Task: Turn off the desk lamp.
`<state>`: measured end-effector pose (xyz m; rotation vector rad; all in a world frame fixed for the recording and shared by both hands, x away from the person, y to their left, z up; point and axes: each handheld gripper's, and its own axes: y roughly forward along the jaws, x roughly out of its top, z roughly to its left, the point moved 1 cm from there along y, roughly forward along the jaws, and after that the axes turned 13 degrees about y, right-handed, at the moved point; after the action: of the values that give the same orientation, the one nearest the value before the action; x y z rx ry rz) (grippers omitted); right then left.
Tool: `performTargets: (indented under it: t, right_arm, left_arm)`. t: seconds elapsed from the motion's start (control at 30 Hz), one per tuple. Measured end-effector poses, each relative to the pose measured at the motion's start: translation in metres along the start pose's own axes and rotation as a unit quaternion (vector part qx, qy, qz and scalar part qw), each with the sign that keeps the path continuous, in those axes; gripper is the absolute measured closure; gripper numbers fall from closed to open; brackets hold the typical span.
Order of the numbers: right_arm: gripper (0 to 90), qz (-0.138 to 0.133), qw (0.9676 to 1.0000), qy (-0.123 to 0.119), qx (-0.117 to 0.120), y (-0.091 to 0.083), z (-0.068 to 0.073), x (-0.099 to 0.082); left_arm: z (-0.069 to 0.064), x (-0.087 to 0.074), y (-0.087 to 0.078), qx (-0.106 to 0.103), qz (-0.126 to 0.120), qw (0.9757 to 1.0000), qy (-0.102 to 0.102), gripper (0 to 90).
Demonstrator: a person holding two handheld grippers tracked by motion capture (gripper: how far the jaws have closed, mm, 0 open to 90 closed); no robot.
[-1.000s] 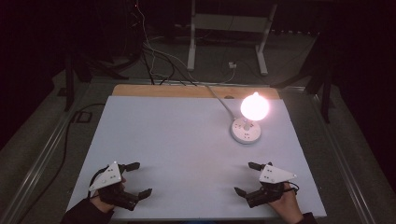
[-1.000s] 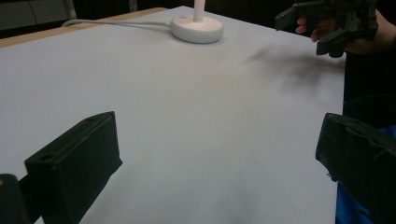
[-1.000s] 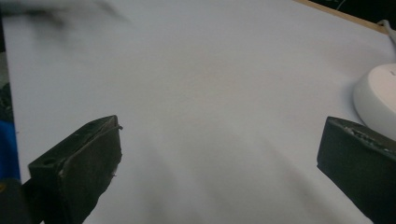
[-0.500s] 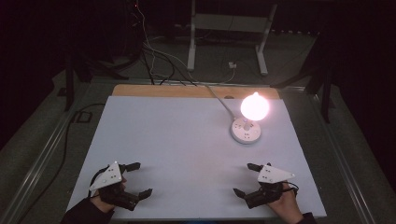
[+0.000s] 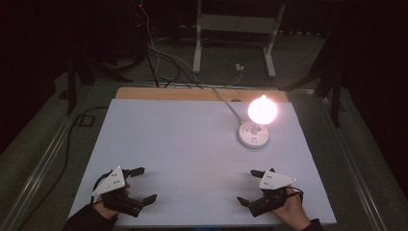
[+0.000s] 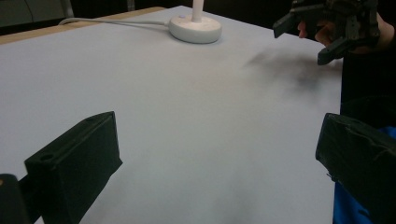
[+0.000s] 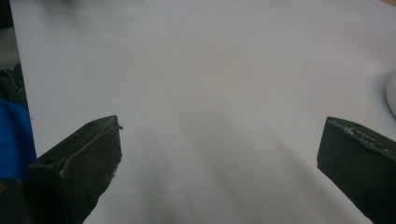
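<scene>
A lit round bulb [image 5: 262, 110] glows on a white round lamp base [image 5: 253, 134] at the table's far right; the base [image 6: 195, 29] lies far ahead in the left gripper view. My left gripper [image 5: 143, 184] rests at the near left of the white tabletop [image 5: 192, 144], open with nothing between its jaws. At the near right my right gripper [image 5: 250, 186] is open and empty too, well short of the lamp. In the left gripper view the right gripper [image 6: 322, 32] hangs at the upper right. In its own view the right gripper [image 7: 219, 154] faces bare table.
A white cable [image 5: 226, 103] runs from the lamp base back over the wooden far edge [image 5: 192, 94]. Dark floor, loose cables and a metal stand [image 5: 235, 29] lie beyond the table. A rail [image 5: 43, 159] runs along the left side.
</scene>
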<state>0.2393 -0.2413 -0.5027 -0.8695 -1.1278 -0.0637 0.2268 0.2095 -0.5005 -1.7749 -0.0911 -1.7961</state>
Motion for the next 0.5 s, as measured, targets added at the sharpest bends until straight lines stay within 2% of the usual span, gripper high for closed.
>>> performTargets:
  t: [0.2,0.5]
  right_arm:
    - [0.0,-0.023,0.9996,0.015,0.001,-0.005,-0.005,0.009]
    - [0.0,-0.039,0.9991,0.016,-0.007,-0.01,-0.01,0.017]
  left_arm:
    - [0.0,0.0,0.001,0.002,0.004,1.0,0.002,0.4]
    - [0.0,0.0,0.0,0.003,0.002,1.0,0.001,0.4]
